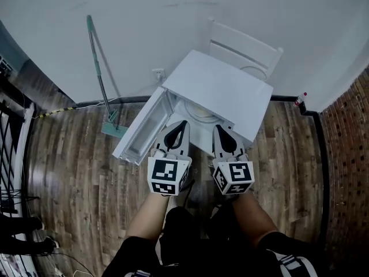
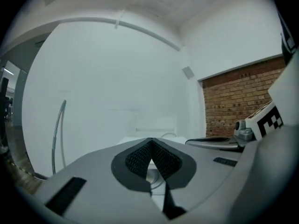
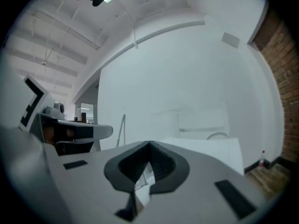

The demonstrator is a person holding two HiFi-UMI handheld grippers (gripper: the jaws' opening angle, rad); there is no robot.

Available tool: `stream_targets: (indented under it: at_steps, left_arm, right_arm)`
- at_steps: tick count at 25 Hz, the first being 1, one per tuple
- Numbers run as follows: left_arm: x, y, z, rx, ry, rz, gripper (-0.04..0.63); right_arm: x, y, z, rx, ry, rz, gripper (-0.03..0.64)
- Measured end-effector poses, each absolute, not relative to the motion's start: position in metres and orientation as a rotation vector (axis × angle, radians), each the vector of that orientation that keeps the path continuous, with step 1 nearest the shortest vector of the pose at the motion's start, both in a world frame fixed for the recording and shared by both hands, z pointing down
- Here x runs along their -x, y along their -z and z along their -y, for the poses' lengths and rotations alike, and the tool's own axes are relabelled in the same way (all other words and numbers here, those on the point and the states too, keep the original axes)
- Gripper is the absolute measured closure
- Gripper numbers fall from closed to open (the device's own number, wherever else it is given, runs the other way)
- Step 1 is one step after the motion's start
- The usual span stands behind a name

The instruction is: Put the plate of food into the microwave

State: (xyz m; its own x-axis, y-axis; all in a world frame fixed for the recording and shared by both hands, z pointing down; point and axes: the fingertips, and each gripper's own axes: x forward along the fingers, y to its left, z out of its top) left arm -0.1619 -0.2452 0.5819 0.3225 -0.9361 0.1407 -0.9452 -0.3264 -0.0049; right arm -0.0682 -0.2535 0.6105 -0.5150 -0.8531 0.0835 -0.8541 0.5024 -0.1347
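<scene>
In the head view a white microwave stands on the wooden floor, its door swung open to the left. Inside the cavity a pale round rim shows; I cannot tell whether it is a plate or the turntable, and no food is visible. My left gripper and right gripper hover side by side just in front of the opening. Both are shut with nothing between the pads. The left gripper view shows its jaws closed, pointing over the microwave top. The right gripper is likewise closed.
A green-handled mop leans on the white wall left of the microwave. A white chair stands behind it. A brick wall and a small bottle are at the right. A wall socket sits near the door.
</scene>
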Motion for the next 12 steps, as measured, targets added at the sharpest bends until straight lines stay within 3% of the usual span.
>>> stream_targets:
  at_steps: [7, 12]
  left_arm:
    - [0.153, -0.374, 0.203, -2.451, -0.195, 1.738, 0.597]
    - [0.153, -0.283, 0.183, -2.473, -0.149, 1.792, 0.597]
  right_arm:
    - [0.068, -0.379, 0.212, -1.537, -0.243, 2.725, 0.611]
    - [0.073, -0.289, 0.183, -1.553, -0.162, 2.777, 0.611]
